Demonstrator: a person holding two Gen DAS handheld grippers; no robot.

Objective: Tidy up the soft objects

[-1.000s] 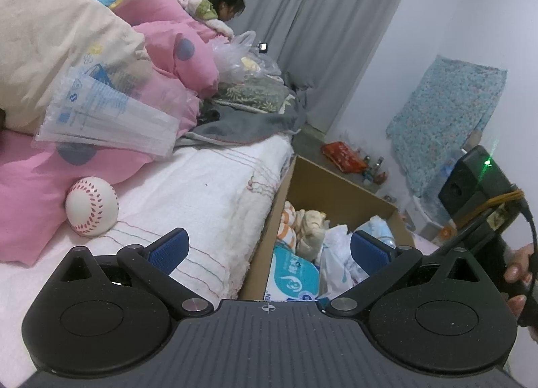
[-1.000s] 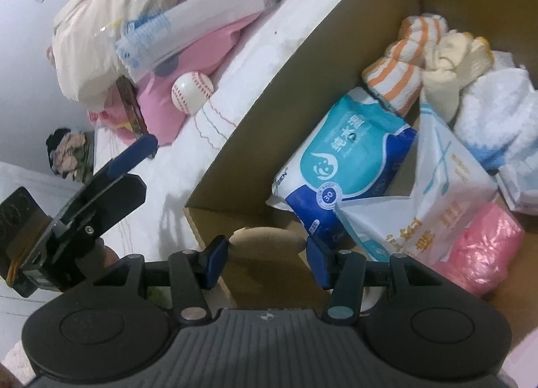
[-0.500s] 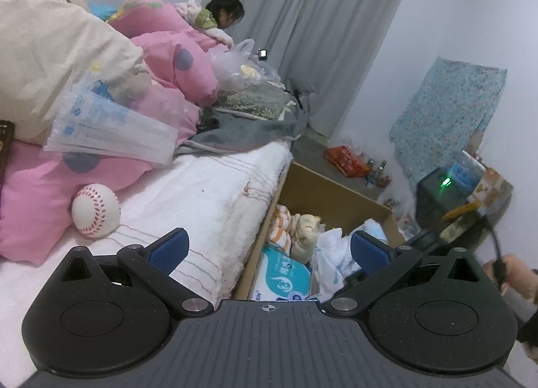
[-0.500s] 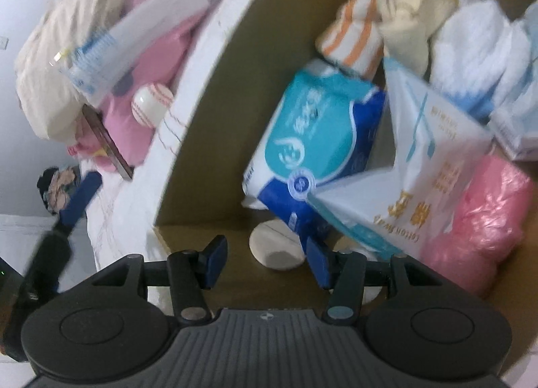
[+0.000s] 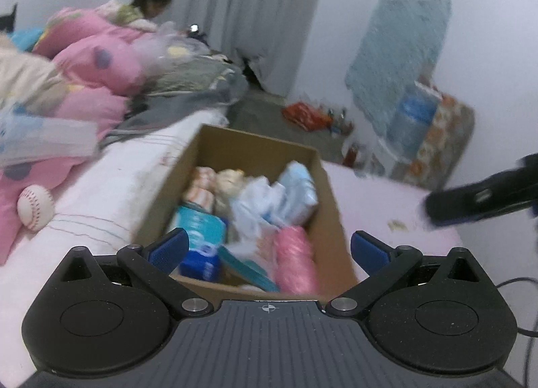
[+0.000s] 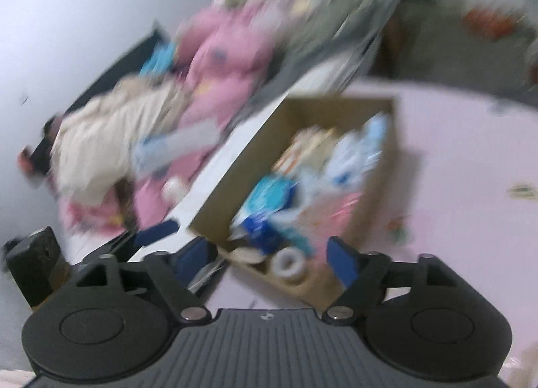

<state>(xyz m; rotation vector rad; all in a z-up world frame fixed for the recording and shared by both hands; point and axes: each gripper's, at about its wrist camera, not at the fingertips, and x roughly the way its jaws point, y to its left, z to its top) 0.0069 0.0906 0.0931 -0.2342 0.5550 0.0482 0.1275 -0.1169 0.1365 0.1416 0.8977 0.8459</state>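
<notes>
A cardboard box (image 5: 333, 206) stands between the white bed and a pink surface. It holds soft things: a blue tissue pack (image 5: 201, 233), a pink roll (image 5: 296, 256), striped and cream cloths (image 5: 215, 182). My left gripper (image 5: 267, 248) is open and empty above the box's near edge. My right gripper (image 6: 269, 258) is open and empty above the box (image 6: 383, 172), which blurs in its view; a round pad (image 6: 248, 255) and a white ring (image 6: 287, 265) lie at the box's near end. The right gripper shows at the left view's right edge (image 5: 484, 199).
A baseball (image 5: 35, 208) lies on the white bed (image 5: 111, 186) beside pink bedding (image 5: 94, 61) and a clear plastic packet (image 5: 43, 142). A person (image 5: 148, 7) sits at the far end of the bed. Bottles and packages (image 5: 427, 135) stand by the far wall.
The right gripper let go of the round pad into the box, opened wider and pulled up and back. The left gripper swung right, now over the box.
</notes>
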